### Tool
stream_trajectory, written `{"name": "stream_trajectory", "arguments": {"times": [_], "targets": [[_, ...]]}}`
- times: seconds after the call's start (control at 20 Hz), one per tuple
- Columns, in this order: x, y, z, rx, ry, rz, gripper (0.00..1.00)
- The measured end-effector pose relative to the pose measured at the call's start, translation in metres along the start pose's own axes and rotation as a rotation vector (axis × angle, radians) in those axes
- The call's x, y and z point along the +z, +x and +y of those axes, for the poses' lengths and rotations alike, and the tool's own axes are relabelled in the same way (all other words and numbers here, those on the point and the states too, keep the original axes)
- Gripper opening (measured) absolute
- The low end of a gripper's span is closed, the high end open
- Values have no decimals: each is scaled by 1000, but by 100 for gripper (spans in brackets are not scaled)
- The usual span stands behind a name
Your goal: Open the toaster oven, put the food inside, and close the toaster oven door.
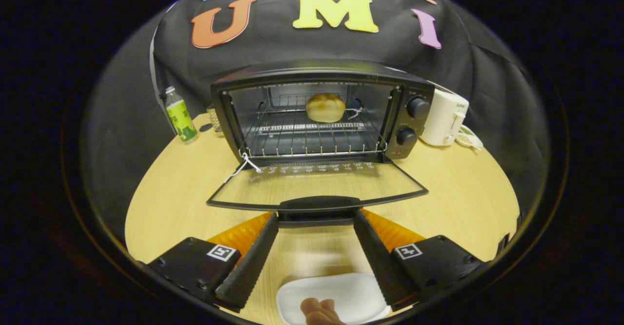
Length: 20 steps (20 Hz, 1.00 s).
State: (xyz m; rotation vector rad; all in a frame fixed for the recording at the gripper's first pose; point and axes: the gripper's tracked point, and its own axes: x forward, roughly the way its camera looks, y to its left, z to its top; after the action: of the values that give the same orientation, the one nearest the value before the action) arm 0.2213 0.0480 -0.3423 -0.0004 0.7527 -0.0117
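Toaster oven (321, 115) — door (317, 186) down, bun (325, 107) on rack | jaws wide — tips at door handle (319, 203)

I see the black toaster oven (321, 115) on the tabletop (170, 193), its glass door (319, 183) folded down flat, a golden bun (325, 107) sitting on the wire rack (302, 140) inside.

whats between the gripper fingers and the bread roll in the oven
In the gripper view, the open gripper sits at the door handle. Beyond it lie the lowered glass door, then bare wire rack up to the bread roll.
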Motion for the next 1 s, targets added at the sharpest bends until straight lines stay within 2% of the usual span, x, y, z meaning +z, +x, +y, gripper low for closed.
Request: {"name": "stream_trajectory", "arguments": {"times": [0.4, 0.65, 1.0], "targets": [[41, -12, 3, 16, -9, -189, 100], [85, -16, 6, 18, -35, -353, 100], [117, -45, 17, 59, -14, -423, 100]]}}
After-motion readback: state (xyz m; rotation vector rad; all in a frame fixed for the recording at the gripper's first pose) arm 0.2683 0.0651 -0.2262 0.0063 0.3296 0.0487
